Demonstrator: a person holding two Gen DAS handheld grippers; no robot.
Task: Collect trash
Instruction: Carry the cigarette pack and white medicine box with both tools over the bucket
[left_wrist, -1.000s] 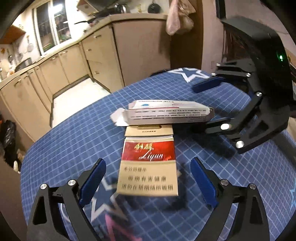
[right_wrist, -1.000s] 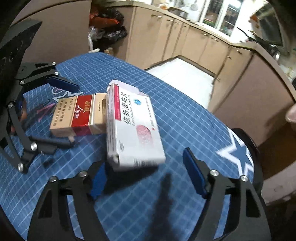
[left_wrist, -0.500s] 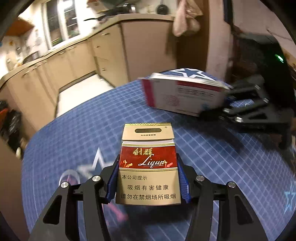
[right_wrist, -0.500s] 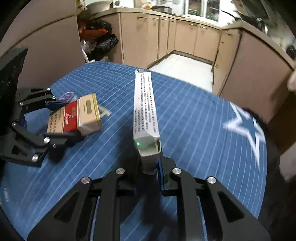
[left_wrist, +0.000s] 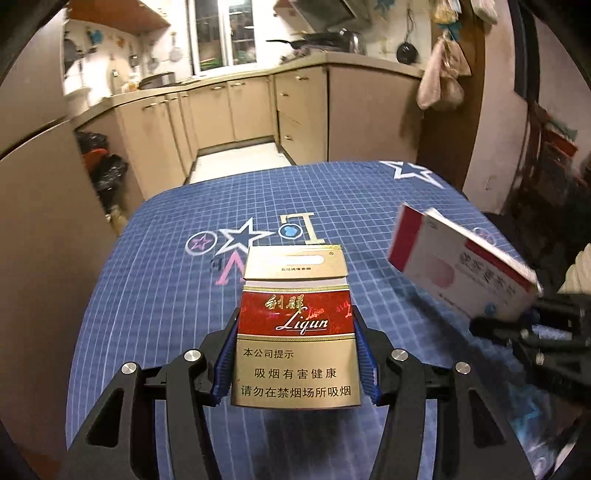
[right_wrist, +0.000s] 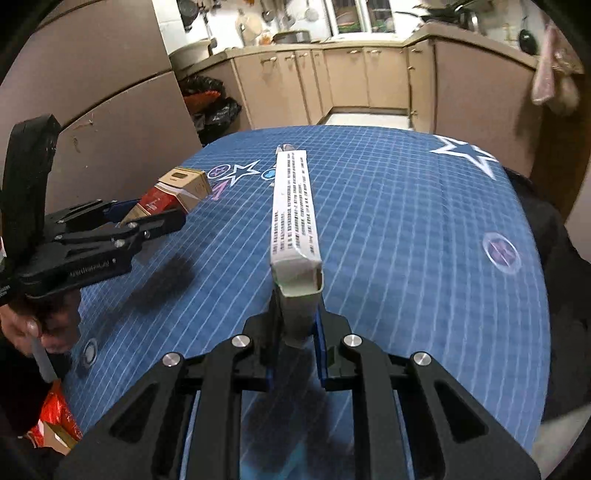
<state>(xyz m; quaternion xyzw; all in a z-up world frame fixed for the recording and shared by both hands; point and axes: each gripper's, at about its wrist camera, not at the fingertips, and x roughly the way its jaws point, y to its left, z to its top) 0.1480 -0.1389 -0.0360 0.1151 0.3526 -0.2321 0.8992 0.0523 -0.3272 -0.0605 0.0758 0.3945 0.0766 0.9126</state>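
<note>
The left gripper (left_wrist: 295, 363) is clamped on a cigarette pack (left_wrist: 295, 328), its two blue pads pressed flat against the pack's long sides near its lower end. The jaws stand about half spread, the width of the pack, having just closed in on it. The pack is gold below and red across the middle, with a pale gold flip lid at its far end. It is lifted clear of the blue checked tablecloth (left_wrist: 166, 295) and casts a dark shadow on the cloth under its near edge. In the right wrist view the same gripper shows at the left, and the pack juts from it slantwise, lid end up and toward the far side. A hand (right_wrist: 35, 328) grips the handle beneath it.

To the right, the right gripper (right_wrist: 296, 343) pinches a white box (right_wrist: 295, 206) by its near end. Its jaws are nearly together, having just closed on the thin box. The box stands on edge between the pads and runs away from the camera, its narrow printed side up and its near end flap open. It too is raised off the cloth. In the left wrist view this box appears blurred at the right, white with a red end, tilted above the table.

Kitchen cabinets (left_wrist: 229, 107) line the far wall.
</note>
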